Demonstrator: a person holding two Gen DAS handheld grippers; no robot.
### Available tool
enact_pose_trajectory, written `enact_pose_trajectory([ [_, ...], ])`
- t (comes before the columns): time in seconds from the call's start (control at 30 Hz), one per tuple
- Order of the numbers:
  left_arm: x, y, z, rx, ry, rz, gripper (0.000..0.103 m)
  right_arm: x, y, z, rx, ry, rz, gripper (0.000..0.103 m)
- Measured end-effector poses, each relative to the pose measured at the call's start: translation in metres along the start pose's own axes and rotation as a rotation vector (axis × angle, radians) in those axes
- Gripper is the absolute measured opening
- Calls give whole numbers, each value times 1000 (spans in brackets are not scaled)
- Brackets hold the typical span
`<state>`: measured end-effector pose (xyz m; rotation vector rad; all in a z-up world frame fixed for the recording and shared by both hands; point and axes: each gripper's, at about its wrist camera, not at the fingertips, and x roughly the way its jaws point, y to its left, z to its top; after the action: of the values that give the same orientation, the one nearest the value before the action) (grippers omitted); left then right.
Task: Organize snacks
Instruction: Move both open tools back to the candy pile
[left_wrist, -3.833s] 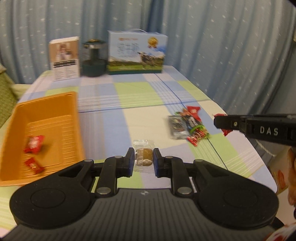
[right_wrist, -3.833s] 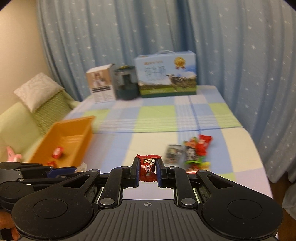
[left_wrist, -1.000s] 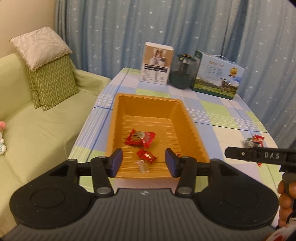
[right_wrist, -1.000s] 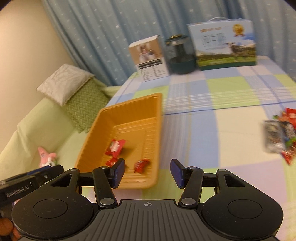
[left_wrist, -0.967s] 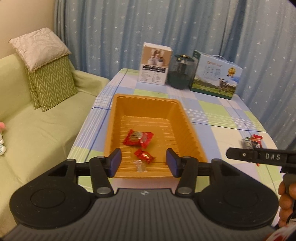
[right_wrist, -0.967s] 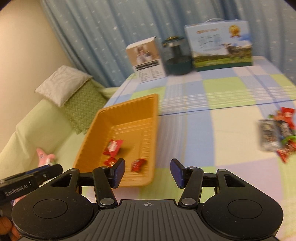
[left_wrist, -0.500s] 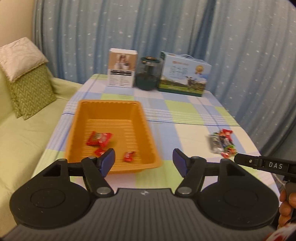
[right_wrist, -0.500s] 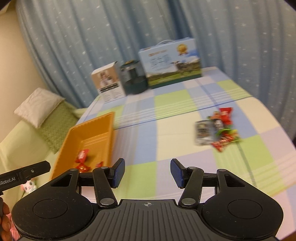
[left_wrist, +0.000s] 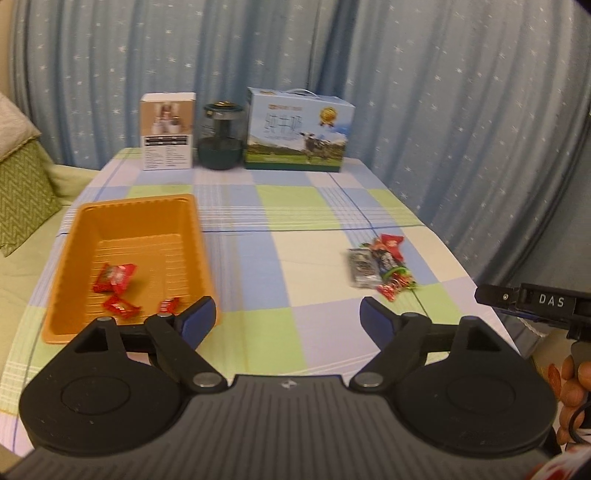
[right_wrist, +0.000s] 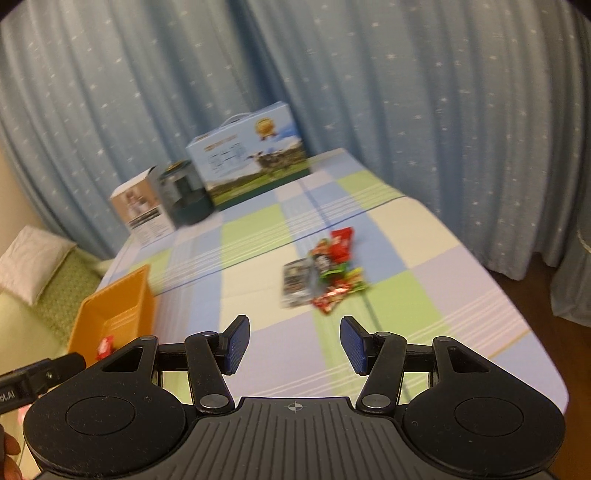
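An orange tray (left_wrist: 81, 236) lies on the left of the checked table (left_wrist: 280, 206) with a few red wrapped snacks (left_wrist: 114, 277) inside. A small heap of loose snacks (left_wrist: 380, 262) lies on the right side; it also shows ahead in the right wrist view (right_wrist: 325, 273). My left gripper (left_wrist: 288, 317) hovers over the near table edge between tray and heap, its jaws opening with nothing between them. My right gripper (right_wrist: 293, 341) stands open and empty, short of the heap, with the tray (right_wrist: 110, 314) at its left.
At the far end stand a white box (left_wrist: 168, 131), a dark glass jar (left_wrist: 221, 136) and a blue carton with a handle (left_wrist: 299, 131). Blue star curtains hang behind. A green sofa with a cushion (left_wrist: 22, 177) lies left of the table.
Both grippers swung right, away from the tray toward the snack heap. The left jaws spread wider. The right jaws kept the same gap.
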<state>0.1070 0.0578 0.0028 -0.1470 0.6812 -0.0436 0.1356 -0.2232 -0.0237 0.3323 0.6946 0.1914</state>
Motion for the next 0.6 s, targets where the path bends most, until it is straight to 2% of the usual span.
enact_pose_trajectory([
  [0.27, 28, -21, 2, 15, 47, -36, 84, -1, -32, 11, 17, -21, -58, 55],
  [0.6, 75, -38, 8, 39, 83, -76, 84, 30, -63, 23, -6, -2, -102, 55],
])
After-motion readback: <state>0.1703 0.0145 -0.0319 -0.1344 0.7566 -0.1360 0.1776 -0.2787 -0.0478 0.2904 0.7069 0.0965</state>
